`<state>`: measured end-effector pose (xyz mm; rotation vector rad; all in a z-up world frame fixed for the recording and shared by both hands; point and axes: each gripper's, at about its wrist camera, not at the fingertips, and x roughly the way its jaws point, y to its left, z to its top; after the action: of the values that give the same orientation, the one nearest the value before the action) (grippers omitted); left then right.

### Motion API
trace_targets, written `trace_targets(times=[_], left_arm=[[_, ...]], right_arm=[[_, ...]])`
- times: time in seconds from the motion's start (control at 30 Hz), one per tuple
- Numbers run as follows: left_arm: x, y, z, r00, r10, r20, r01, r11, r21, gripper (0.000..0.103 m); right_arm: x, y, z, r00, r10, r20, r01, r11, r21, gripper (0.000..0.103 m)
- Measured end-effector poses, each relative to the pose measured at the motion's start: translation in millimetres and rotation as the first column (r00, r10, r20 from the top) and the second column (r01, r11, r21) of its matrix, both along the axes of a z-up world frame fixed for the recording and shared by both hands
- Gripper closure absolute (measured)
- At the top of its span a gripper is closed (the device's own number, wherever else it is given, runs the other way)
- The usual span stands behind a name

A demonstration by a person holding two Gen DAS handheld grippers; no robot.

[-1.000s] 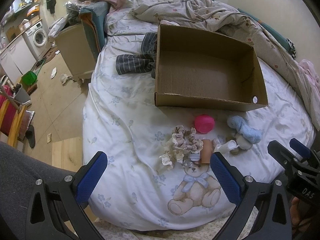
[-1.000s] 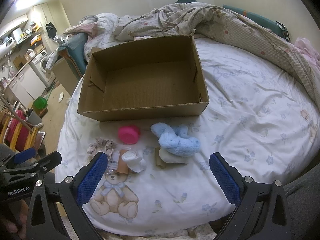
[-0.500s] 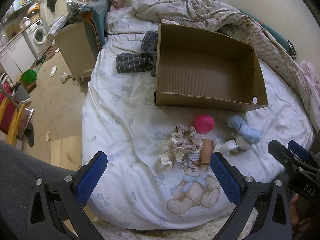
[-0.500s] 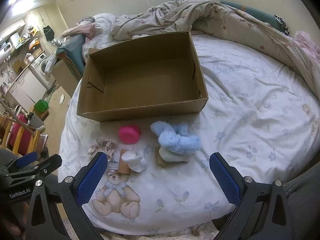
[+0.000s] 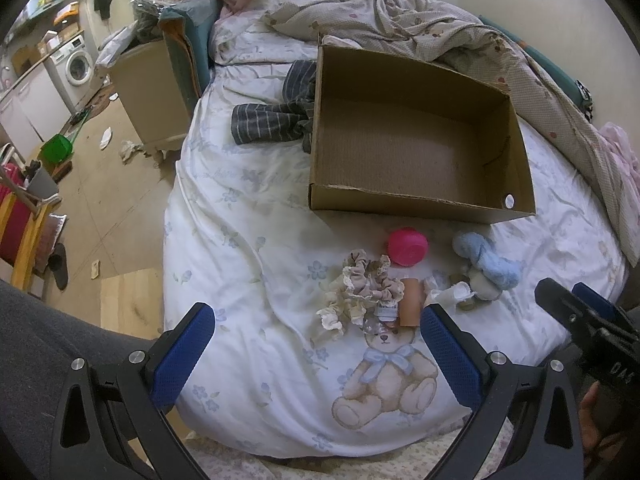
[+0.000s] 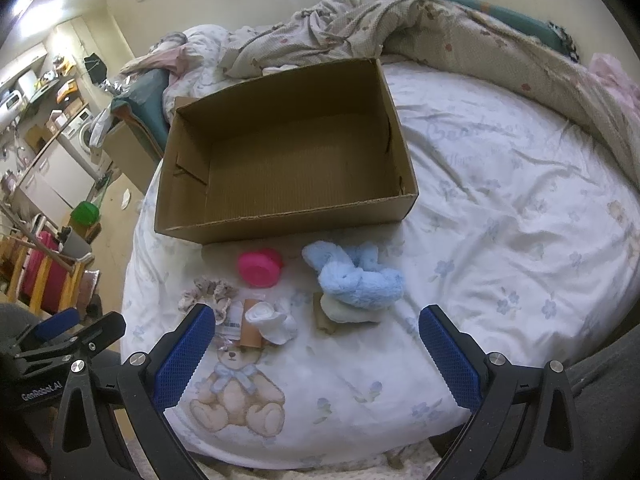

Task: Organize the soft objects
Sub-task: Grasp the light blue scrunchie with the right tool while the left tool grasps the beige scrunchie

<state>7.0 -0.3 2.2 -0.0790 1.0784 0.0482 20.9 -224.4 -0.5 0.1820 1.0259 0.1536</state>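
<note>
On the bed: a white sheet (image 6: 500,208) printed with flowers and a teddy bear, rumpled quilt (image 5: 404,20) along the far side.
Left gripper (image 5: 316,340): spread wide, blue pads far apart, nothing between them; it hangs over the near edge of the sheet, touching no item.
Right gripper (image 6: 316,340): likewise spread wide and empty, above the sheet just short of the small pile.
Cardboard box (image 6: 280,224): open-topped, bare inside, resting on the sheet just behind the pile.
Pink bowl (image 6: 260,267): near the box's front wall, between the scrunchies and the blue plush.
Blue plush (image 6: 356,276): lying on a pale rolled cloth (image 6: 344,310), right of the bowl.
Scrunchies (image 5: 362,284): frilly beige bunch, left end of the pile, touching a brown tube (image 5: 412,302).
White sock (image 6: 272,322): bunched beside the tube.
Striped cloth (image 5: 272,124): against the box's left wall.
</note>
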Motion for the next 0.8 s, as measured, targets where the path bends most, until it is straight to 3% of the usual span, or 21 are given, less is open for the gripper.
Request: trace_targets(times=[0.23, 0.4, 0.5, 0.63, 0.8], left_arm=[[23, 10, 15, 0.999, 0.009, -0.042, -0.010, 0.999, -0.030, 0.000], [44, 22, 14, 0.995, 0.032, -0.099, -0.035, 0.999, -0.022, 0.000], [55, 29, 4, 0.988, 0.041, -0.150, -0.048, 0.998, -0.038, 0.000], [66, 40, -18, 0.976, 0.087, -0.198, -0.099, 0.994, -0.051, 0.000], [70, 53, -46, 0.958, 0.132, -0.256, -0.155, 0.985, -0.070, 0.000]], right_arm=[[27, -17, 15, 0.996, 0.027, -0.081, -0.017, 0.993, 0.121, 0.000], [56, -37, 9, 0.981, 0.036, -0.191, -0.002, 0.985, 0.171, 0.000], [71, -50, -12, 0.957, 0.008, -0.289, 0.045, 0.983, 0.175, 0.000], [83, -56, -58, 0.902, -0.038, -0.430, 0.131, 0.973, 0.189, 0.000], [95, -45, -94, 0.876, -0.057, -0.479, 0.155, 0.974, 0.167, 0.000]])
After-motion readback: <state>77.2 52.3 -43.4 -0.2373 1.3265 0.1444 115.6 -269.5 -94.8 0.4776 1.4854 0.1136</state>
